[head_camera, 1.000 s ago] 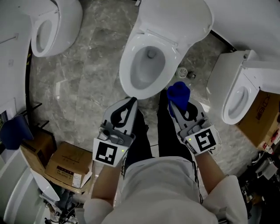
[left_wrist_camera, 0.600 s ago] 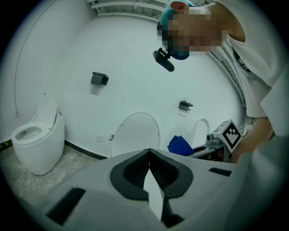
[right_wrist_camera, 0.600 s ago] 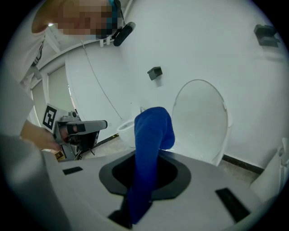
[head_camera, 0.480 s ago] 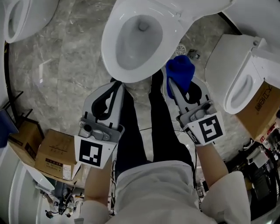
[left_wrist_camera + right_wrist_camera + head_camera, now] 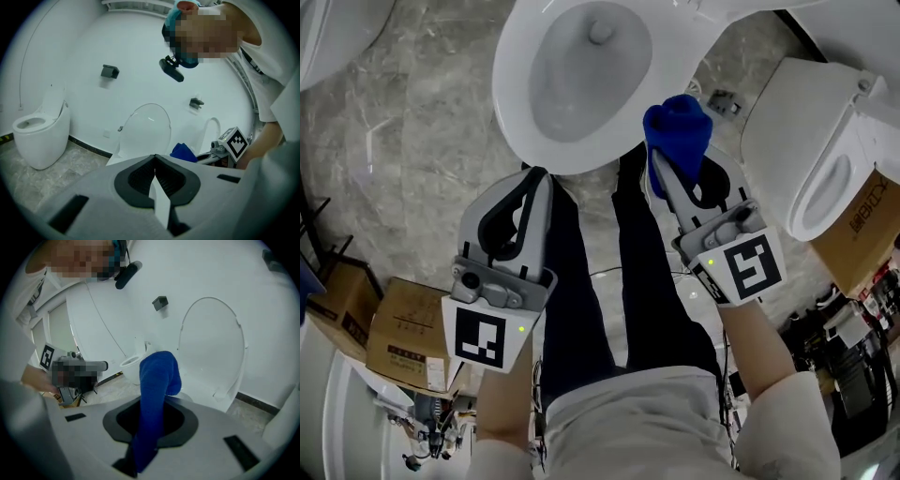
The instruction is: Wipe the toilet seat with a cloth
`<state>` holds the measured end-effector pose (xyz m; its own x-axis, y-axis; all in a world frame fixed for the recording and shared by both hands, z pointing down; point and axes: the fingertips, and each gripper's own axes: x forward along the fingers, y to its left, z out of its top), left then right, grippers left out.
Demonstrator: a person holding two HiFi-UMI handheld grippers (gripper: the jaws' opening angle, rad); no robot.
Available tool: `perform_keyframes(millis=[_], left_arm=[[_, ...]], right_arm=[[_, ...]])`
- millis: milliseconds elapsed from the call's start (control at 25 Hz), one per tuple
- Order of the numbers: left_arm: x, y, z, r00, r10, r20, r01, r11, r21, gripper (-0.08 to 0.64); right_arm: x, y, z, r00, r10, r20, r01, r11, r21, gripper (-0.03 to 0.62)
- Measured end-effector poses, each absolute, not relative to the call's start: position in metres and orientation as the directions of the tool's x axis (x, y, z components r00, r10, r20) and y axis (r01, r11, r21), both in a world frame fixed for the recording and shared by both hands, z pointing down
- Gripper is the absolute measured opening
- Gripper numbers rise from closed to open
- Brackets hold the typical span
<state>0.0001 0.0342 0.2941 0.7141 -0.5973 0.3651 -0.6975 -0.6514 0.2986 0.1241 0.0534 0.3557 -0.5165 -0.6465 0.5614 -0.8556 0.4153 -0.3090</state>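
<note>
Now right tongs hold cloth just beside toilet seat.

Floor: grey marbled stone tiles, glossy.
Top centre: white ceramic toilet with raised lid, standing on the tiles.
Right: second white toilet, with a brown cardboard box with print just beside it.
Top left: edge of a third white toilet.
Lower left: labelled brown cardboard box, with a smaller brown cardboard box just beside it.

Glossy white ceramic toilet; polished grey veined stone floor; soft matt blue fabric cloth; brown cardboard box.
</note>
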Motion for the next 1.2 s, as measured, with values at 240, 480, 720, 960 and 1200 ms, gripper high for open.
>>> perform_keyframes(millis=[240,480,720,960,1200], left_arm=[[-0.004,0.039,0.318,0.716,-0.588,0.377,-0.696,-0.641,0.323,0.005],[-0.010,0.034,0.324,0.711,-0.595,0.375,-0.702,-0.632,0.329,0.005],[-0.017,0.032,0.328,0.710,-0.597,0.375,-0.704,-0.624,0.339,0.005],[-0.021,0.032,0.331,0.716,-0.585,0.381,-0.697,-0.627,0.347,0.005],[-0.027,0.029,0.338,0.718,-0.580,0.386,-0.696,-0.625,0.355,0.005]], right_arm=[[0.123,0.048,0.384,-0.516,-0.620,0.591,-0.855,0.416,-0.309,0.057],[0.119,0.035,0.395,-0.522,-0.614,0.591,-0.851,0.419,-0.316,0.057],[0.125,0.014,0.416,-0.494,-0.627,0.602,-0.867,0.408,-0.286,0.057],[0.140,-0.019,0.444,-0.439,-0.638,0.632,-0.895,0.371,-0.247,0.057],[0.149,-0.053,0.472,-0.415,-0.623,0.663,-0.898,0.396,-0.190,0.057]])
